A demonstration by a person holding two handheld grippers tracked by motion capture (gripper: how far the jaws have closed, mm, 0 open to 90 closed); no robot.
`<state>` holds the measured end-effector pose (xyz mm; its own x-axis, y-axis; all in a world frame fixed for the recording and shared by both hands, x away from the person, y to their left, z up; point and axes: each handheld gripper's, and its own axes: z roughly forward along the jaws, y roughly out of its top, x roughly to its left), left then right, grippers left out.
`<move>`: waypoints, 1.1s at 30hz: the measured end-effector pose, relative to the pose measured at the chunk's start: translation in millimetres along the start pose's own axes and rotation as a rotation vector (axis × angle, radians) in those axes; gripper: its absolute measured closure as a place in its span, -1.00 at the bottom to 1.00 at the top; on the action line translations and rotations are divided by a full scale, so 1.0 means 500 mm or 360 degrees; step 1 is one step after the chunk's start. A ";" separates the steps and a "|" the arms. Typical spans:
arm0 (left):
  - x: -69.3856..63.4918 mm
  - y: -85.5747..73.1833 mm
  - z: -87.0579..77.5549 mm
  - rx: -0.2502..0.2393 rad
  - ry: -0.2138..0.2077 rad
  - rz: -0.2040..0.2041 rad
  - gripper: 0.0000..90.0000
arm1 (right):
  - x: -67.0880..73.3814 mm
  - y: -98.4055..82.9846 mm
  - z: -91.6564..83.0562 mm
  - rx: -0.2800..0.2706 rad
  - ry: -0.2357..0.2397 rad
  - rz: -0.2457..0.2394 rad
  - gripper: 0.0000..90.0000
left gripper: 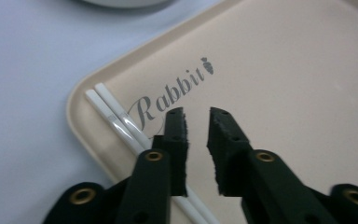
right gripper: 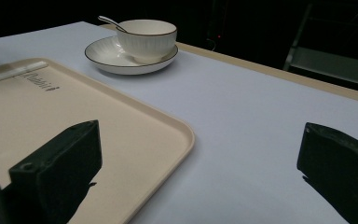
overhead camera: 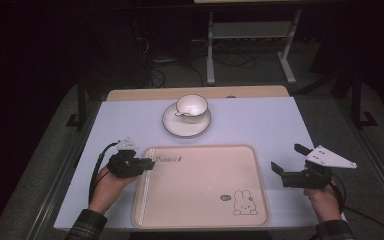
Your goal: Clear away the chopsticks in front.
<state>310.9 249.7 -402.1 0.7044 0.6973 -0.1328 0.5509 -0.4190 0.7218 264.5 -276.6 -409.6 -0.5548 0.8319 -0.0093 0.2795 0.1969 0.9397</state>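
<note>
1. Left tool (overhead camera: 147, 163): held at 9 o'clock of the tray (overhead camera: 200, 220), tips over the tray's left rim. In the left gripper view its jaws stand a narrow gap apart with nothing between them. They are poised just above two white chopsticks (left gripper: 116, 119).
2. Chopsticks: they lie side by side inside the tray along its left rim, close to the printed word "Rabbit".
3. Right tool (overhead camera: 291, 159): held over bare counter (overhead camera: 260, 120) at 3 o'clock of the tray, just beyond its right rim. Jaws are spread wide and hold nothing.
4. Tray: beige, rounded corners, raised rim, at the counter's near middle. A rabbit drawing sits at its 5 o'clock corner. The rest of its floor is bare.
5. Open room: bare counter lies on both sides of the tray and between the tray and the saucer (overhead camera: 172, 126).
6. Counter: pale blue sheet over a tan board, whose edge shows at 12 o'clock.
7. Cup (overhead camera: 192, 107): white, dark rim, stands on the saucer at 12 o'clock of the tray, apart from it. A spoon (right gripper: 111, 22) rests in the cup, handle leaning over the rim.
8. Room: dark; a metal stand and cables lie on the floor beyond the counter.
</note>
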 end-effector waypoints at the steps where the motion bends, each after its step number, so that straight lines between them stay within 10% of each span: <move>1: 0.002 -0.005 -0.008 -0.0019 0.0011 0.0010 0.46 | 0.000 0.000 0.000 0.0001 0.0000 0.0000 -1.00; 16: 0.023 -0.078 -0.086 -0.0341 0.0086 0.0015 -0.52 | 0.000 -0.002 0.000 0.0009 0.0007 -0.0007 -1.00; 33: 0.024 -0.108 -0.095 -0.0360 0.0112 0.0008 -0.67 | 0.001 -0.002 -0.002 0.0011 0.0012 -0.0007 -1.00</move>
<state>268.5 308.2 -410.6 0.6694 0.7378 -0.0870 0.4277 -0.2870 0.8572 263.3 -276.9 -410.4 -0.5618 0.8272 -0.0107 0.2826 0.2041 0.9373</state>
